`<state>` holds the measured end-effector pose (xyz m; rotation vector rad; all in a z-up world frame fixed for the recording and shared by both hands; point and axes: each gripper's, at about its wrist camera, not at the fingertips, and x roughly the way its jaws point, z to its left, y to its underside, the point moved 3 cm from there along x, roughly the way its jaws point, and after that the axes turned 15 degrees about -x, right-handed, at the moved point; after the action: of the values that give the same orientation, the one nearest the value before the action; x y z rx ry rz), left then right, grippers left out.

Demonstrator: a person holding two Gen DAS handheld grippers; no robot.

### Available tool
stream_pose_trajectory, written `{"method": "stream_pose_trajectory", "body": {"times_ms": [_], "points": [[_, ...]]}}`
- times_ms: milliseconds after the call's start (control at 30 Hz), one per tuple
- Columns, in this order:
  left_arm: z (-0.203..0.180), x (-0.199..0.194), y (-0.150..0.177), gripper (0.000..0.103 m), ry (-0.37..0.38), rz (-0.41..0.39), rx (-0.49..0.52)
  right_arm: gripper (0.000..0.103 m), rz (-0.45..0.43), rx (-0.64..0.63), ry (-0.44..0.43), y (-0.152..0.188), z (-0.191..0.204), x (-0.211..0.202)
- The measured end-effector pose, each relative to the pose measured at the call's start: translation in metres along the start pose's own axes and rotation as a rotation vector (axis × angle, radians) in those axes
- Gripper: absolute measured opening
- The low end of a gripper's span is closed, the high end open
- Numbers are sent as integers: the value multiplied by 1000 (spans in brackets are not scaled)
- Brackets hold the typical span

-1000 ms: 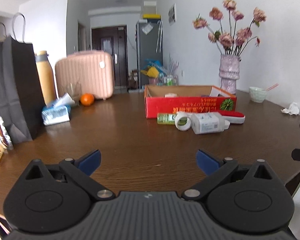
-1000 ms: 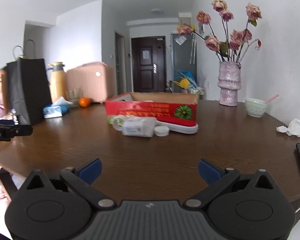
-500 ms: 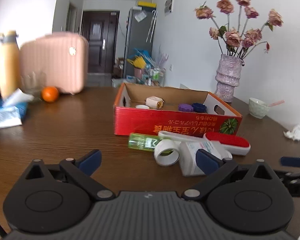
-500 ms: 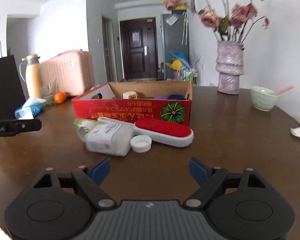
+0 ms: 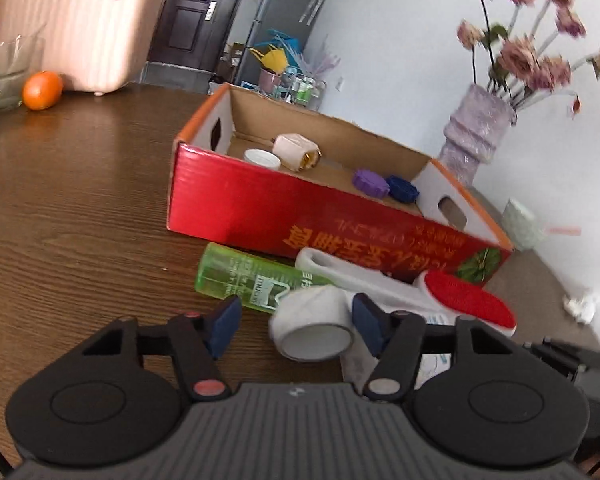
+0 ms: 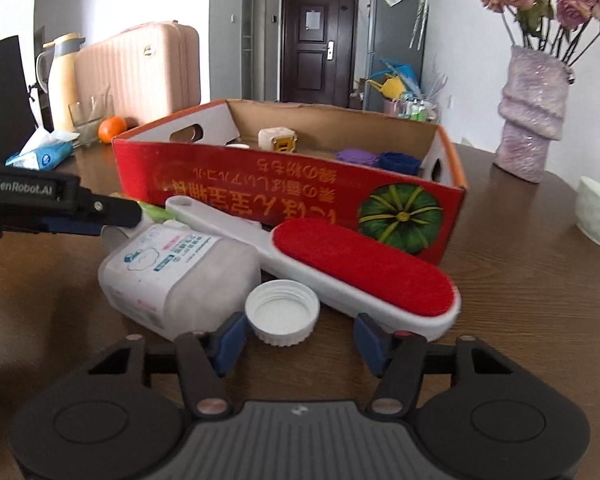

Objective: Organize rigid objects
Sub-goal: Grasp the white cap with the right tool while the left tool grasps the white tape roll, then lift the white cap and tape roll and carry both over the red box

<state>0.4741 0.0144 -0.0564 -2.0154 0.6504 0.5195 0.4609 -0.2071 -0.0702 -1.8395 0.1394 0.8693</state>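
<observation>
- My left gripper sits low in the frame, jaws closing around a tape roll that lies on its side between them; the right pad looks close to the roll, the left pad still stands clear, so nothing is clamped yet.
- My right gripper is closing too, with a white cap between its jaws at lower centre; neither pad presses on it yet.
- The rest of the clutter lies mid-frame against the front of the red box: a green bottle, a white jar and a red lint brush.
- The box already holds a plug, a white lid and purple and blue caps toward its right end.
- To do this well, I judge each grip should be centred before squeezing: the roll can slide sideways, and the cap sits just beside the jar and the brush, so a skewed close could nudge them.
- Then lift clear of the box wall before dropping in.
- The table is dark wood grain; an orange and a pink suitcase sit upper left, a vase of flowers at right, a dark door behind.
</observation>
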Motion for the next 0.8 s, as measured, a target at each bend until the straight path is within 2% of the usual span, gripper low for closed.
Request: {"method": "stream_pose_trajectory", "body": {"times_ms": [100,200,400,533,633,800], "points": [[2,6,3,44,2,33,-7,53,-10,10,-14,-2,-1,3],[6,5,2,44,5,27,-24,40,-24,7,-17,-4,3,5],[1,-12,5,44,-5,-16,1,39,-26,3,-8,-2,6,-1],[-6,-41,11,44,-8,-63,31,39,-33,7,26,0,5,-20],[-15,-74,20,44,-14,-144,88,39,-61,8,54,2,5,-49],[-24,-131,45,44,-4,-228,160,39,-119,24,100,12,12,-107]]}}
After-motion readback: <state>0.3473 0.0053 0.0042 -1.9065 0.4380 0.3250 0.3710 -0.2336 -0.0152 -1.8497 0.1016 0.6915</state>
